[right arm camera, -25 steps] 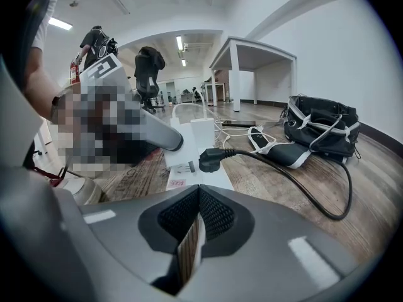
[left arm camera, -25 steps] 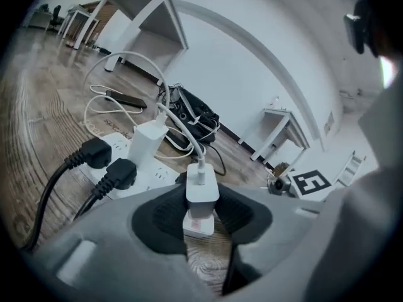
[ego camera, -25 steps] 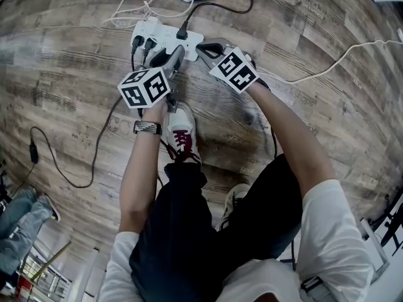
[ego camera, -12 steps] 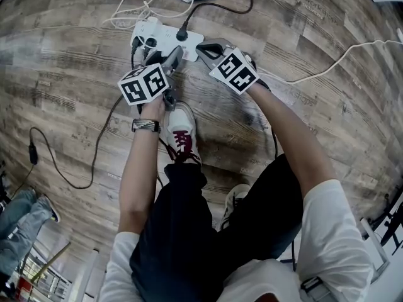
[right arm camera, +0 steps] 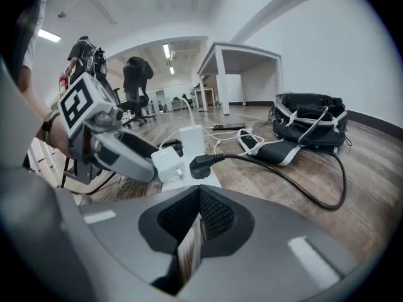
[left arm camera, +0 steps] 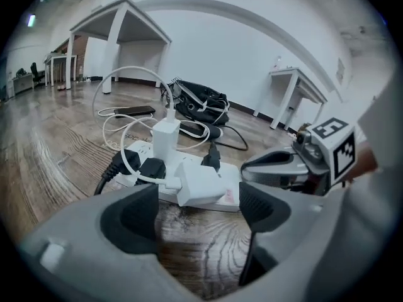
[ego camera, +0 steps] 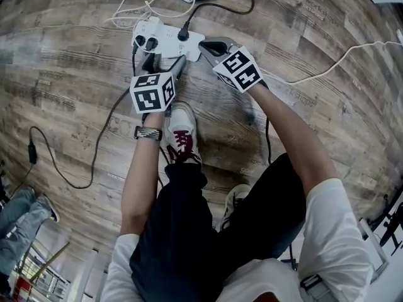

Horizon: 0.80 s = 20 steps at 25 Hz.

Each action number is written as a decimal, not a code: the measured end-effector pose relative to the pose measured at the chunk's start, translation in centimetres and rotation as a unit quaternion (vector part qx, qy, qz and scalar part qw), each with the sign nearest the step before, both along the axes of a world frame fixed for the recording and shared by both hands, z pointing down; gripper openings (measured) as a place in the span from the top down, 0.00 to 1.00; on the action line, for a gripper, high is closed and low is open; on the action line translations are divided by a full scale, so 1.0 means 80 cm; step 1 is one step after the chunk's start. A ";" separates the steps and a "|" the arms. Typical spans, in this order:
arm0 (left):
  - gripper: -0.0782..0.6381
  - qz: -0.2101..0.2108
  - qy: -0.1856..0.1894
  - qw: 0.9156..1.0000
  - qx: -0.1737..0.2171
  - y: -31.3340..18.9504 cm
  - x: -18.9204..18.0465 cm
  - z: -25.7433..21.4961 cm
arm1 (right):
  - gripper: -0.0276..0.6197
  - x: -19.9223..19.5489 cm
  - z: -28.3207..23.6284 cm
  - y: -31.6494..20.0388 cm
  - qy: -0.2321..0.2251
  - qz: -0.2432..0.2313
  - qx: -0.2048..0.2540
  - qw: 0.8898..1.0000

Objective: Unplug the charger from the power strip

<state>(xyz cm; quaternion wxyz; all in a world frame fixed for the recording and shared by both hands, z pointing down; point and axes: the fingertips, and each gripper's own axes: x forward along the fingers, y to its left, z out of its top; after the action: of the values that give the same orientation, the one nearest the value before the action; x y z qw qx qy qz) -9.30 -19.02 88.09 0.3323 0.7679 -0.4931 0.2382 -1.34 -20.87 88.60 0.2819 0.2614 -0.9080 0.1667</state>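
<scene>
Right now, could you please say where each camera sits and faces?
Head view: on the person's head, steeply down at the power strip; arms, legs, left tongs, right tongs show.
Left gripper view: on the left tongs, facing the white charger; just opened, gripping nothing.
Right gripper view: on the right tongs, facing the strip; shut.
Shared: all show the strip.

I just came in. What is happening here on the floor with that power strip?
A person stands over a white power strip on the wooden floor, with a gripper in each hand. The left gripper has just been opening its jaws; they are wide apart, with nothing between the pads. Just ahead of them a white charger lies tilted against the strip, apparently out of its socket. The right gripper, jaws together, sits at one end of the strip. Another white charger and black plugs are plugged in.
</scene>
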 end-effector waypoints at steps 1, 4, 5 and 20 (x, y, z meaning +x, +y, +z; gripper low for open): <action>0.33 0.003 -0.004 1.000 0.002 0.004 -0.001 0.000 | 0.95 0.003 -0.005 -0.005 -0.008 0.010 0.002 1.000; 0.33 0.005 -0.010 1.000 -0.001 0.014 -0.007 0.000 | 0.95 0.011 -0.011 -0.012 -0.002 0.024 0.011 1.000; 0.33 0.004 -0.011 1.000 -0.003 0.016 -0.009 0.000 | 0.95 0.013 -0.011 -0.013 0.005 0.024 0.014 1.000; 0.50 -0.017 -0.061 0.994 0.087 0.007 -0.074 -0.066 | 0.95 0.040 -0.103 -0.052 -0.032 0.089 0.078 0.992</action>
<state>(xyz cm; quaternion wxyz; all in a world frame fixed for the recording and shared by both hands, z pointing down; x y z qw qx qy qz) -15.19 -18.44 82.78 0.2371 0.7695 -0.5443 0.2354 1.83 -25.01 80.37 0.2153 0.3569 -0.8999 0.1283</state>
